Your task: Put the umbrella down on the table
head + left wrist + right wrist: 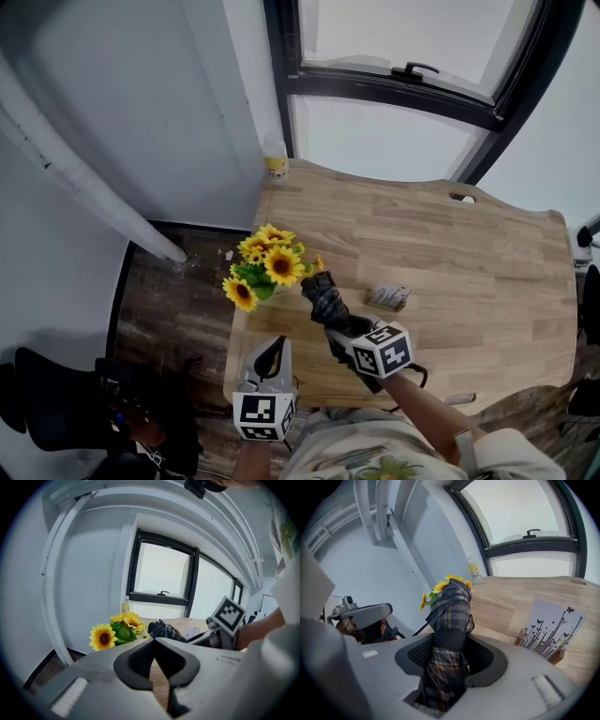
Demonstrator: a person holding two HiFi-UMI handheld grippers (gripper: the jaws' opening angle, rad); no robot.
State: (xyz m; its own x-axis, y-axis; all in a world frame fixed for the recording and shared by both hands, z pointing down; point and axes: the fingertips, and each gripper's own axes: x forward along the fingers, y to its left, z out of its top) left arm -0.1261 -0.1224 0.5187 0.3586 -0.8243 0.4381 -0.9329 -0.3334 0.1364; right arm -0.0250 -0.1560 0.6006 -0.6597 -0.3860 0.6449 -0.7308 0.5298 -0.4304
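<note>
The umbrella (pixel 325 298), folded and wrapped in dark plaid cloth with a plain black band around it, sits in the right gripper (pixel 343 330). In the right gripper view the fingers (pixel 486 660) stand partly apart and press on the plaid bundle (pixel 449 620) from both sides. It juts out over the near left part of the wooden worktop (pixel 450 253), its far end close beside the sunflowers (pixel 265 267). We cannot tell whether that end rests on the wood. The handle end is hidden behind the gripper body.

We find no readable writing on the umbrella. Each gripper's cube bears black-and-white square markers. A small card (pixel 551 630) stands on the worktop just right of the umbrella, printed with dark stalks and butterflies, and we see no words on it. At the far left corner, against the wall, stands a bottle (pixel 275 161) with a yellow label whose print is too small to read.

The left gripper (pixel 272 352) hangs at the worktop's near edge, apart from the umbrella. In its own view the fingers (pixel 136 660) meet at the tips with nothing between them.

The right forearm reaches in from the bottom right, angled towards the flowers. The left arm is cut off by the bottom edge of the head view.
</note>
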